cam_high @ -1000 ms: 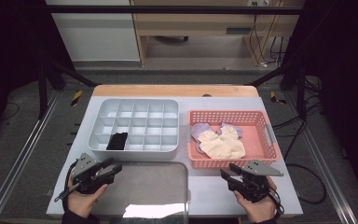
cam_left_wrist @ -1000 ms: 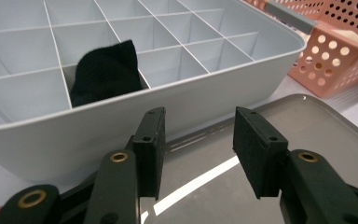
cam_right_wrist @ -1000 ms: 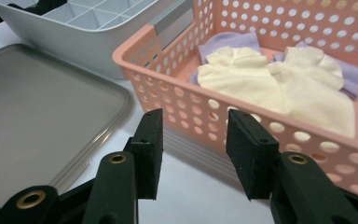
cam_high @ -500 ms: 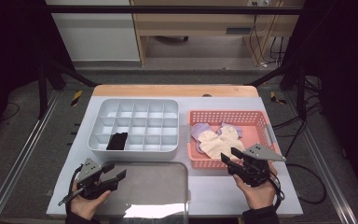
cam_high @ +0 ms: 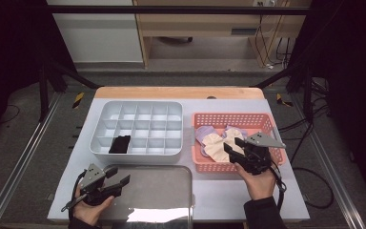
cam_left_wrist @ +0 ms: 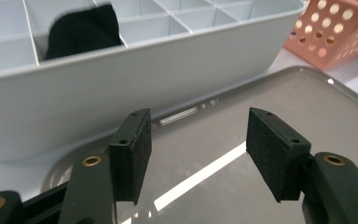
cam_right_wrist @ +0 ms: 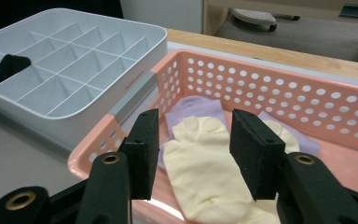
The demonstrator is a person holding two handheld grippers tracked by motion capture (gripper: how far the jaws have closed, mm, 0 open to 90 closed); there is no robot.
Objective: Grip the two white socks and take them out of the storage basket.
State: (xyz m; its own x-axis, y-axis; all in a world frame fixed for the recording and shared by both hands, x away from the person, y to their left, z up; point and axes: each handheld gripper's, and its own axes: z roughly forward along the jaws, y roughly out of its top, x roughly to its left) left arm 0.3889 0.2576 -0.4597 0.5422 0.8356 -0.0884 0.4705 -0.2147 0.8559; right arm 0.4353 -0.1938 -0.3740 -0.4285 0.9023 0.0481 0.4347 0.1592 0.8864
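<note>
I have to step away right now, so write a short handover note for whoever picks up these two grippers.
Right gripper: open, empty, over the near rim of the pink basket, aimed at the cream sock.
Left gripper: open, empty, over the metal tray.
Done: one black sock sits in a front compartment of the grey divided box.
Left: the cream and purple socks in the basket; none gripped yet.

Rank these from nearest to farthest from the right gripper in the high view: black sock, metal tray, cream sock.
1. Cream sock, in the pink basket, just ahead of the right gripper.
2. Metal tray, to its left, near edge.
3. Black sock, far left, in the grey organiser.
</note>
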